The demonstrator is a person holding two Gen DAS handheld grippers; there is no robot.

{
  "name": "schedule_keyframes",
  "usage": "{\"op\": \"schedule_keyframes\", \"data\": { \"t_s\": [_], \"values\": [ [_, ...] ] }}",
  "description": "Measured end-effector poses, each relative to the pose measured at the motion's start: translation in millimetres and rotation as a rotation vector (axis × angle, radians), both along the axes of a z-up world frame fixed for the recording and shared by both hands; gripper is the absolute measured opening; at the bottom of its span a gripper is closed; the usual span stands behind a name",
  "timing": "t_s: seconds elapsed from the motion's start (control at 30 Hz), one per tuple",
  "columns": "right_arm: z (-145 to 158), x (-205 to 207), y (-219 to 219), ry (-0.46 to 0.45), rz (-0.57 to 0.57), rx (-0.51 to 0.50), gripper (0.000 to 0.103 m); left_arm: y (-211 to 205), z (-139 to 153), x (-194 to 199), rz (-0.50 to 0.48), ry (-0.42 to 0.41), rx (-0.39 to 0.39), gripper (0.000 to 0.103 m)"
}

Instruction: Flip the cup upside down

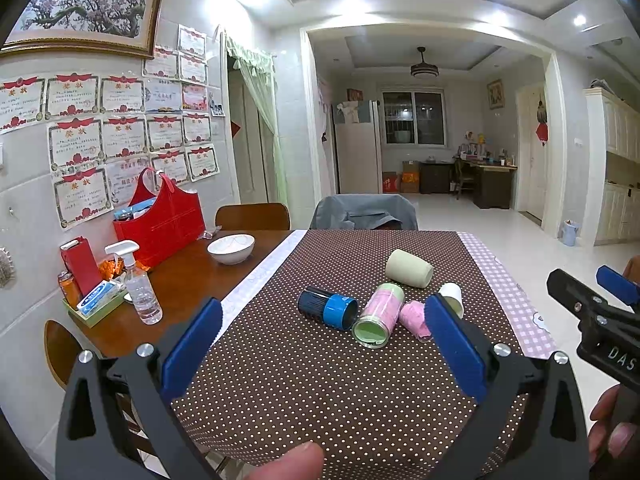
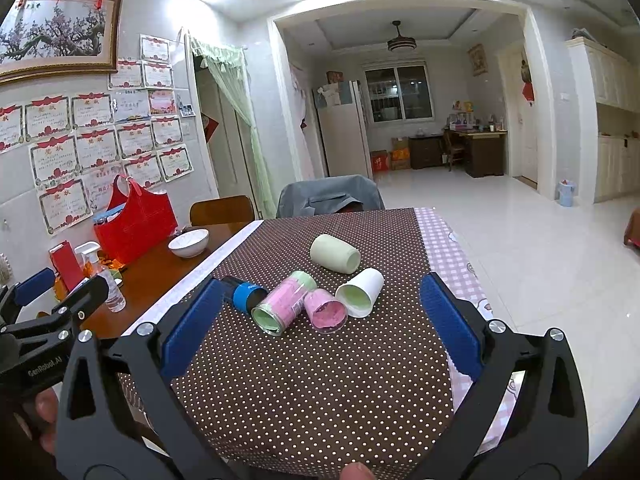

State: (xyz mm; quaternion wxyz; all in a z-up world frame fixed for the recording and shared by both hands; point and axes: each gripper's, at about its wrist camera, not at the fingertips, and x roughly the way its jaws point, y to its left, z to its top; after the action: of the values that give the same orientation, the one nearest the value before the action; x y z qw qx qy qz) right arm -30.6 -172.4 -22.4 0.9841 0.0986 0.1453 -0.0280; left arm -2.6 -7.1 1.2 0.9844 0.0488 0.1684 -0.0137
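Several cups lie on their sides on a brown dotted cloth (image 1: 312,380) (image 2: 320,380): a blue cup (image 1: 328,309) (image 2: 245,295), a pink-and-green cup (image 1: 379,315) (image 2: 284,303), a small pink cup (image 1: 414,317) (image 2: 325,310), a white paper cup (image 1: 452,298) (image 2: 360,293) and a pale green cup (image 1: 409,269) (image 2: 335,254). My left gripper (image 1: 324,352) is open and empty, short of the cups. My right gripper (image 2: 320,328) is open and empty, also short of them, and shows at the right edge of the left wrist view (image 1: 592,300).
On the bare wooden table at left stand a white bowl (image 1: 231,249) (image 2: 189,242), a spray bottle (image 1: 138,282) (image 2: 105,280), a red bag (image 1: 162,222) (image 2: 134,222) and a tray of small items (image 1: 94,306). Chairs (image 1: 364,212) (image 2: 328,198) stand at the far side. A pink checked cloth (image 1: 508,296) (image 2: 448,252) lines the right edge.
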Motion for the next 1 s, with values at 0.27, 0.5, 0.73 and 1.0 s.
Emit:
{"op": "schedule_keyframes", "data": {
  "t_s": [0.27, 0.5, 0.73, 1.0],
  "values": [
    [-3, 8, -1, 0.015, 0.001, -0.008, 0.097, 4, -1, 15, 0.010, 0.018, 0.000, 0.099],
    [-6, 29, -5, 0.049, 0.012, -0.019, 0.097, 7, -2, 32, 0.012, 0.040, 0.013, 0.099],
    [-14, 61, -16, 0.104, 0.006, -0.035, 0.097, 3, -15, 68, 0.007, 0.088, 0.051, 0.099],
    [-42, 108, -36, 0.220, -0.008, 0.008, 0.097, 0, -53, 127, -0.013, 0.225, 0.108, 0.099]
  ]
}}
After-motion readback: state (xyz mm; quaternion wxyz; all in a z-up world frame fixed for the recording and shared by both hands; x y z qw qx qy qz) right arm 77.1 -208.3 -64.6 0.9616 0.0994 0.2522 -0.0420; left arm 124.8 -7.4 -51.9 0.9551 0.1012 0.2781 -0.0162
